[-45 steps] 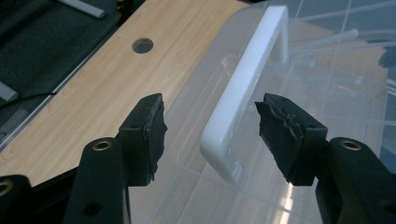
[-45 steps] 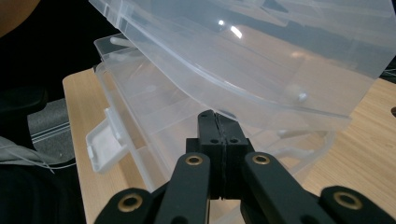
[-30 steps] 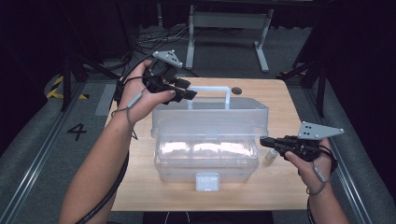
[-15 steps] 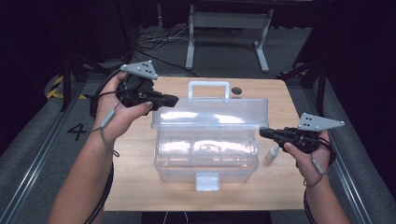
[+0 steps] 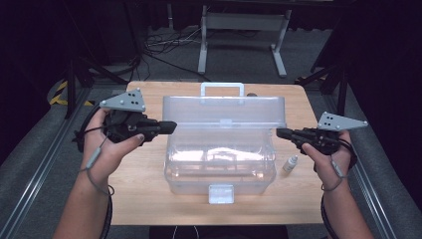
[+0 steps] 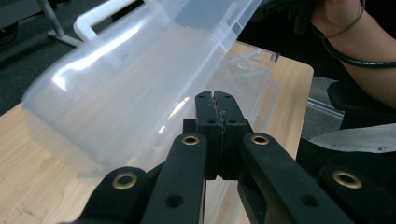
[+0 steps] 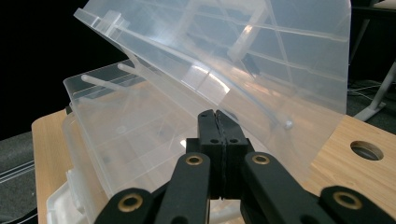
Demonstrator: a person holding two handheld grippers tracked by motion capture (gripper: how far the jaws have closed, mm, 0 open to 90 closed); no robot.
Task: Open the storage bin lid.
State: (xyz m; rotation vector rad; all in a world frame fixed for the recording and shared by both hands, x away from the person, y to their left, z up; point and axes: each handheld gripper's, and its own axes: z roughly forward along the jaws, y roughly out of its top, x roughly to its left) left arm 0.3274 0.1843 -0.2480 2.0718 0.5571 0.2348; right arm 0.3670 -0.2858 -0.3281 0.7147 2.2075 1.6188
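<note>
Pale wooden table, grey floor, clear plastic box lid raised, left claw and right claw closed, empty

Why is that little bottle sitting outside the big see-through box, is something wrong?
Nothing looks spilled or broken. The small dropper bottle stands upright on the table, just right of the clear plastic box, whose lid is tipped up and open. It only seems odd because it is alone beside the box.

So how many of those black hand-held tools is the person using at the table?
2. The left tool is held at the left end of the clear plastic box, and the right tool at its right end. Both have their jaws shut and hold nothing.
</note>
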